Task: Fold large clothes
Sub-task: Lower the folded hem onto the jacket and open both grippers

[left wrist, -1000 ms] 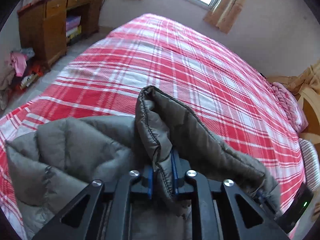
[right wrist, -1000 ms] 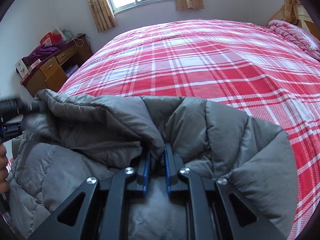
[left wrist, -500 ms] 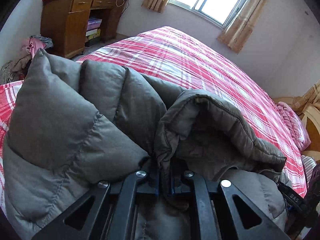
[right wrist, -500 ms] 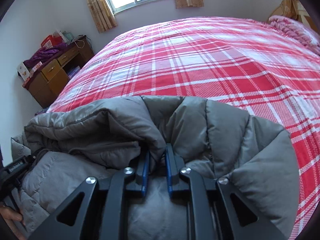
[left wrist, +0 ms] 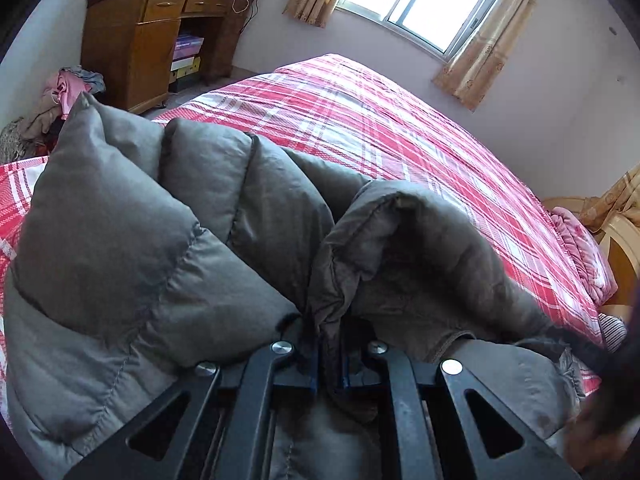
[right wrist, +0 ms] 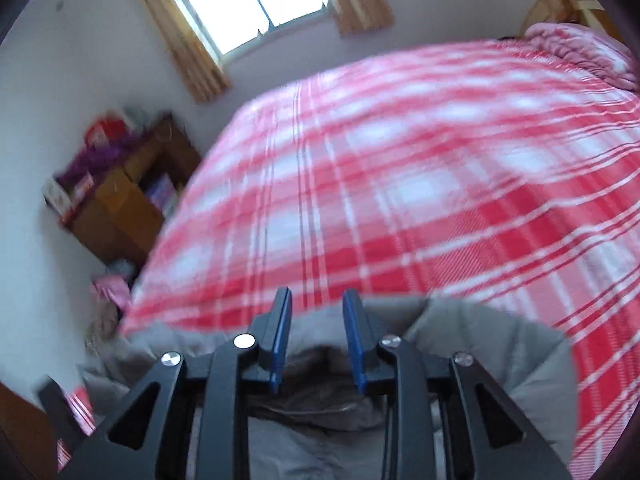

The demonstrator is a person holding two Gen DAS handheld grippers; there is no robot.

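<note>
Red plaid bed (left wrist: 400, 136) fills room. Grey puffer jacket (left wrist: 168, 240) piled at near edge, half folded. Left gripper (left wrist: 328, 360) clenched on jacket hem fold. Right gripper (right wrist: 316, 340) jaws just been opening, nothing between them, jacket below. Best now: left anchors fold firm, right regrabs far edge cleanly, avoids bunching.

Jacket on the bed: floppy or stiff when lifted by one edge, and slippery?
Likely floppy: the jacket buckles into soft folds where the left tool pinches its edge. Probably light for its bulk, given the puffy quilted panels. The smooth shell may slip; it lies free below the right tool, whose jaws have just been opening.
</note>
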